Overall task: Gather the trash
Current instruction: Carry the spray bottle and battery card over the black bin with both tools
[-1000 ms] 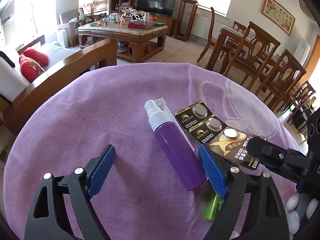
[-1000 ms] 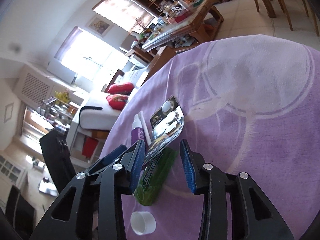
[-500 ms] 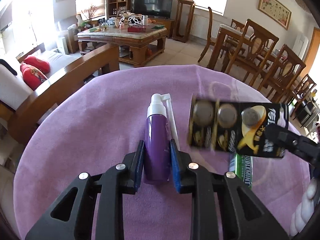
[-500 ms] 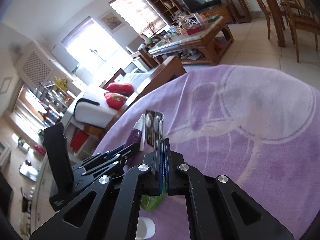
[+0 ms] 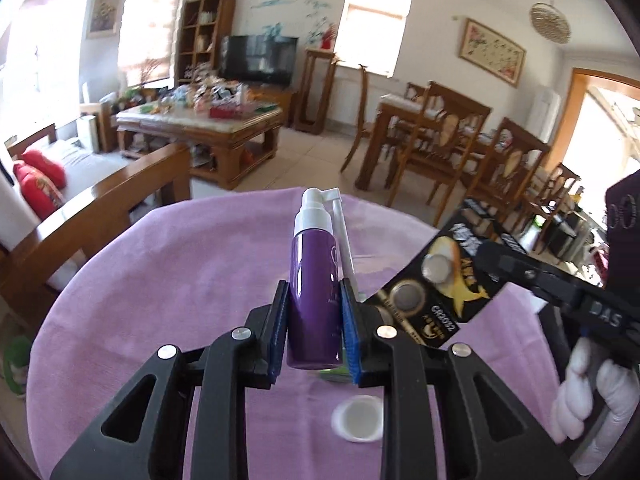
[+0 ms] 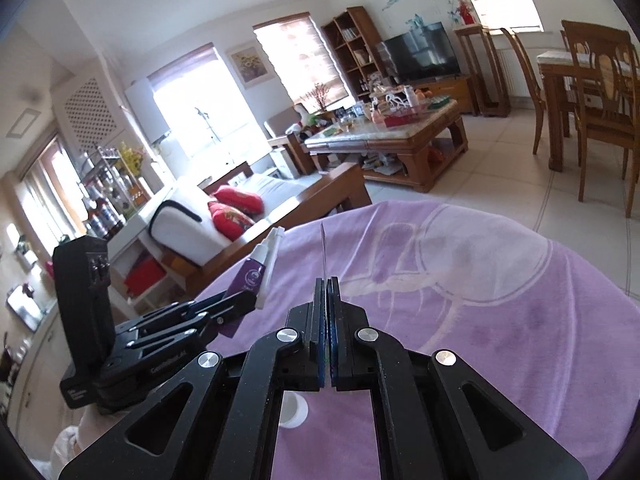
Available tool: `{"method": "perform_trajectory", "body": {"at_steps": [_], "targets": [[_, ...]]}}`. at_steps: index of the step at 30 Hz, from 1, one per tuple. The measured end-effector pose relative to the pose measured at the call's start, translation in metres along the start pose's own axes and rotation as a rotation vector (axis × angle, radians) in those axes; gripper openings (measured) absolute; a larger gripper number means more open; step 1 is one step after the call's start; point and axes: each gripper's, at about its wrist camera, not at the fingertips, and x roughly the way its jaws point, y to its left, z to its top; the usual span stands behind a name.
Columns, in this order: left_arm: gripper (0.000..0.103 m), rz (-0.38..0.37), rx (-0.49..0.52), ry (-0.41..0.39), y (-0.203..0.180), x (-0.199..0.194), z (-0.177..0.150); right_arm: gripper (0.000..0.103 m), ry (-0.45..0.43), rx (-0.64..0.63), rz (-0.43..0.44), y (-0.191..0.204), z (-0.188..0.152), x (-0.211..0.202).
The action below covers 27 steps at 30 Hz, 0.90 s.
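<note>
My left gripper (image 5: 314, 292) is shut on a purple spray bottle (image 5: 316, 264) with a white nozzle, held off the purple tablecloth (image 5: 160, 280). My right gripper (image 6: 326, 284) is shut on a black card of coin batteries (image 5: 440, 284), which the right wrist view shows edge-on as a thin battery card (image 6: 323, 252). In the left wrist view the right gripper (image 5: 494, 258) comes in from the right, a gloved hand (image 5: 588, 392) behind it. The right wrist view shows the left gripper (image 6: 240, 304) with the bottle (image 6: 250, 276) to the left. Both things hang above the cloth.
A white cap (image 5: 357, 416) lies on the cloth below the grippers, and a green gum pack (image 5: 334, 376) peeks out under the bottle. Beyond the table's far edge stand a wooden sofa (image 5: 100, 208), a cluttered coffee table (image 5: 200, 128) and dining chairs (image 5: 452, 144).
The left gripper closed on the spray bottle and the right on the battery card. Both then rose, lifting bottle and card off the cloth and uncovering the white cap.
</note>
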Motion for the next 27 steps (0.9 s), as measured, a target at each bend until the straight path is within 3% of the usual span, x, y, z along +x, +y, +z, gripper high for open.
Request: {"method": "perform_trajectory", "body": {"at_steps": [6, 13, 21, 27], "targets": [[0.024, -0.097, 0.101, -0.060, -0.071, -0.024, -0.002, 0.002, -0.094, -0.020, -0.059, -0.013, -0.010, -0.065], [0.024, -0.232, 0.190, -0.065, -0.153, -0.026, -0.015, 0.002, -0.211, 0.028, -0.158, -0.058, -0.036, -0.161], [0.024, -0.373, 0.281, -0.017, -0.236, -0.014, -0.037, 0.002, -0.286, 0.069, -0.319, -0.117, -0.082, -0.259], [0.024, -0.463, 0.332, 0.041, -0.290, -0.001, -0.055, 0.002, -0.316, 0.137, -0.391, -0.168, -0.115, -0.315]]}}
